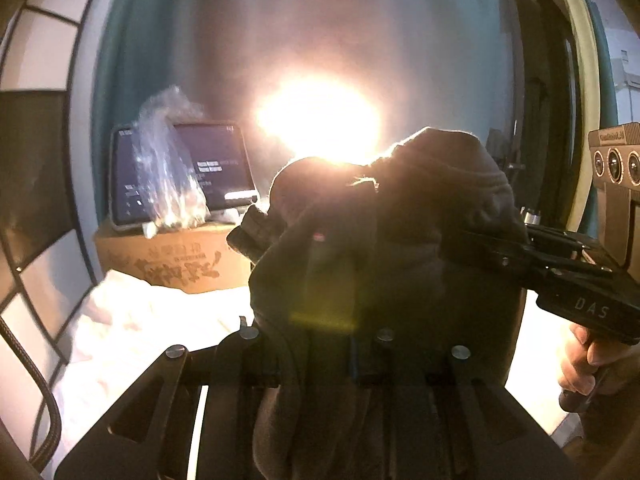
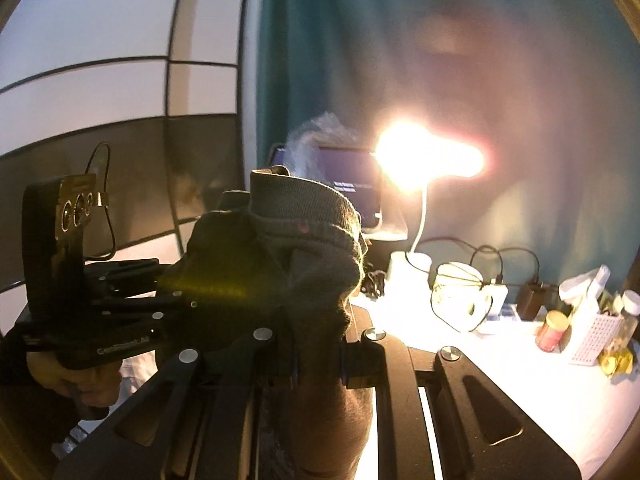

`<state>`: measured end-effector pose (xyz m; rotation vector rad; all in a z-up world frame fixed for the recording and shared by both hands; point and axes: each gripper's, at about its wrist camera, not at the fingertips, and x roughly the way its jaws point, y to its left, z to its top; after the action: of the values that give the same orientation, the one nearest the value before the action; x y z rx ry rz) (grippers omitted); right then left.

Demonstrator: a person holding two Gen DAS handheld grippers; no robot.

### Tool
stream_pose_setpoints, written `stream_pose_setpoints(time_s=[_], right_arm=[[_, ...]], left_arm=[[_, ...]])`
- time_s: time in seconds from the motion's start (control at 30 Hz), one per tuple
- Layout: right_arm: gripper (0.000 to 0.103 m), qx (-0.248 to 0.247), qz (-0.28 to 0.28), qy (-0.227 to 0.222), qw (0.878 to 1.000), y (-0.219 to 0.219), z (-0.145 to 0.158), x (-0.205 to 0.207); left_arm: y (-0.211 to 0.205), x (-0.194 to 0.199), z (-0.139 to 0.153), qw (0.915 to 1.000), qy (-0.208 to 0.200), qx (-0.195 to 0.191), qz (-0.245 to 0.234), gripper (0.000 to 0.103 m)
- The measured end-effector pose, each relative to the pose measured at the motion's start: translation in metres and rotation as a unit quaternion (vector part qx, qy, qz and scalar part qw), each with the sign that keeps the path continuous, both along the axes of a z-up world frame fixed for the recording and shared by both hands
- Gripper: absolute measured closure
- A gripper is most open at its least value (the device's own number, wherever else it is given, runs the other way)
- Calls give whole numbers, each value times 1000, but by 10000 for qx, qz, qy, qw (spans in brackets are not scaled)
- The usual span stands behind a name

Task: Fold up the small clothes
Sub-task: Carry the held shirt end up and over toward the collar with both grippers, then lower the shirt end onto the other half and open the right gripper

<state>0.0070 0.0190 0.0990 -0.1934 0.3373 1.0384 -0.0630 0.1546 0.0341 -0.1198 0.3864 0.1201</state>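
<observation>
Item count, both views combined:

- Dark knitted garment point(image 1: 400, 240): one.
- Claw: two, left claw point(image 1: 320, 360) and right claw point(image 2: 316, 356).
- Lit desk lamp point(image 2: 424, 160): one.
- Tablet screen point(image 1: 224, 164): one.
- Cardboard box point(image 1: 176, 260): one.
- Clear plastic bag point(image 1: 168, 152): one.
- Paper roll point(image 2: 460, 300): one.
- Red-lidded jar point(image 2: 554, 330): one.
- White perforated basket point(image 2: 592, 336): one.

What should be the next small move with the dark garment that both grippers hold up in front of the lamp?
Probably lower the dark garment onto the white cloth surface and lay it flat. The left gripper and right gripper both pinch it, it hangs bunched in the air, and a fold seems to need a flat support.
</observation>
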Motion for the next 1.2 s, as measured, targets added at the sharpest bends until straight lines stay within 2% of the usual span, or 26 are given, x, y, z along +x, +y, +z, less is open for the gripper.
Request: stream_pose_setpoints(time_s=[0.1,0.37,0.6,0.87,1.2], right_arm=[[88,-101,-81,124,9998,7,-11,15],[88,-443,-191,454,9978,26,-43,47],[88,-626,-250,613,9958,41,-63,70],[88,-732,-357,870,9929,61,-86,104],[88,-958,-431,1504,9830,76,-130,145]], left_arm=[[3,14,-10,9998,180,32,8,82],[23,45,-43,9967,718,-373,42,82],[33,67,-57,9939,1001,-466,22,82],[51,103,-75,9877,1441,-599,58,82],[68,134,-115,9750,2065,-819,75,81]])
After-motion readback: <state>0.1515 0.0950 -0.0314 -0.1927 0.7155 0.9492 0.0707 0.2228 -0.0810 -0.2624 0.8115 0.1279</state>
